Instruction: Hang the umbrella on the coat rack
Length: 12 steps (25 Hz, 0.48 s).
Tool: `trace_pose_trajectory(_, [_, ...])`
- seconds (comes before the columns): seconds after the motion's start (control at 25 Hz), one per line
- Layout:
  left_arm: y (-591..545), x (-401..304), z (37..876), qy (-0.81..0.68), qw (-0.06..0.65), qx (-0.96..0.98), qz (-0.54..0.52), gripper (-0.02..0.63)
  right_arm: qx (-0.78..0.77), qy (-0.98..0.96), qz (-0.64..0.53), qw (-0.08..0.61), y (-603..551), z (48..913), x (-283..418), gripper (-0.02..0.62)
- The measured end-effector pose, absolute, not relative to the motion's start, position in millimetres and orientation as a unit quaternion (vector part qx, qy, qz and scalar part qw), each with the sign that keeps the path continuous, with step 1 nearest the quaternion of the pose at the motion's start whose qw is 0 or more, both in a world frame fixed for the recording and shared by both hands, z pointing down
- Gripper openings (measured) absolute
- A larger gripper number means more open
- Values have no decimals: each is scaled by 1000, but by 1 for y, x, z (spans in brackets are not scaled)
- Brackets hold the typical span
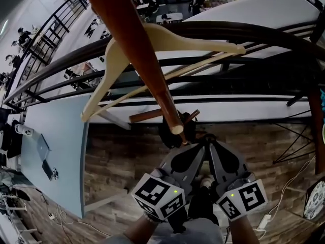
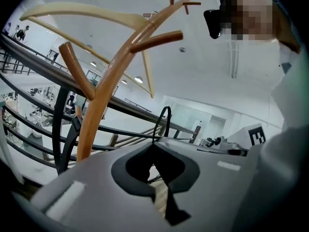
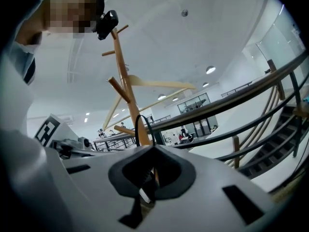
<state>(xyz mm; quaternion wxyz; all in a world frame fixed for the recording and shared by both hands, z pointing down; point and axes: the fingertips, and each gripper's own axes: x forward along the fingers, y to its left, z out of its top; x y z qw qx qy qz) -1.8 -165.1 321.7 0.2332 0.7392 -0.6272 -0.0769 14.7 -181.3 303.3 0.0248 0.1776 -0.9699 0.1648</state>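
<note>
The left claw [image 2: 157, 174] and right claw [image 3: 152, 175] both pinch the umbrella [image 2: 166, 108] by its loop, low beside the rack [image 2: 104, 91]; raised off-line, that loop could miss a peg [image 2: 77, 71] or snag the hanger [image 2: 82, 8].

Bright, fisheye-warped, dark vignetted corners

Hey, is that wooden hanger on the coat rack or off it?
On it: the hanger hangs across the coat rack pole, its hook at the pole where a peg branches off.

Head view looks steeply down the coat rack [image 1: 133, 50]; both gripper views look up the same rack from close below.
</note>
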Motion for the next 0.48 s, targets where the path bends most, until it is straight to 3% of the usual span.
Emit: trace_pose_trajectory(0.48, [-186, -22, 374, -659, 258, 704, -64, 5, 152, -972, 172, 49, -205, 355, -6, 0])
